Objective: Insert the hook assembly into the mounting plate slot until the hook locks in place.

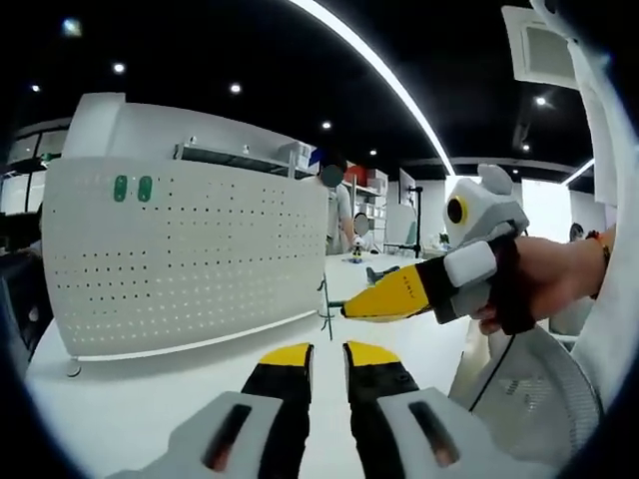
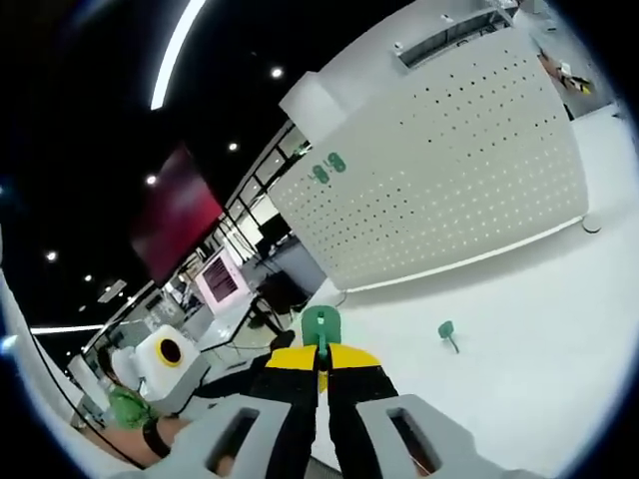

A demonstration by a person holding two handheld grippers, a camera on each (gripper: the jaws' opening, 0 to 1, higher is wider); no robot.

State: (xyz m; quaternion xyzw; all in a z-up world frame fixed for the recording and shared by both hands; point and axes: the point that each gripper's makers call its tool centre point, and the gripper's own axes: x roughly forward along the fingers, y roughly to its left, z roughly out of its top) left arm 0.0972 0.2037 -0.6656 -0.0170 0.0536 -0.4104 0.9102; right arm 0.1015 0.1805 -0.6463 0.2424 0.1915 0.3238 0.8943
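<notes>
Two grippers, both over white table [image 1: 120, 399].

Right gripper [image 2: 321, 371]: jaws clenched on green hook [image 2: 320, 325], its round head standing just above the yellow tips; also seen from the left gripper view [image 1: 349, 309], hook's thin stem [image 1: 325, 307] projecting from the tips toward the board, held in a person's hand [image 1: 534, 284].

Left gripper [image 1: 327, 356]: released, jaws apart with a narrow gap, nothing between them, aimed low at the board's foot.

Second green hook [image 2: 446, 332]: loose on the table, apart from the held one, between gripper and board.

White pegboard mounting plate [image 2: 449, 170]: upright, rows of small holes and slots; two green hooks already seated [image 2: 327, 168] near an upper corner. Held hook near the board, not yet touching.

Background: a person standing beyond the board's edge, shelving, ceiling lights.

Risks, judged: stem tip missing a slot and skating across the panel; hook twisting in the pinch under push; freestanding board sliding or tipping back if unbraced; partial seating without lock.
</notes>
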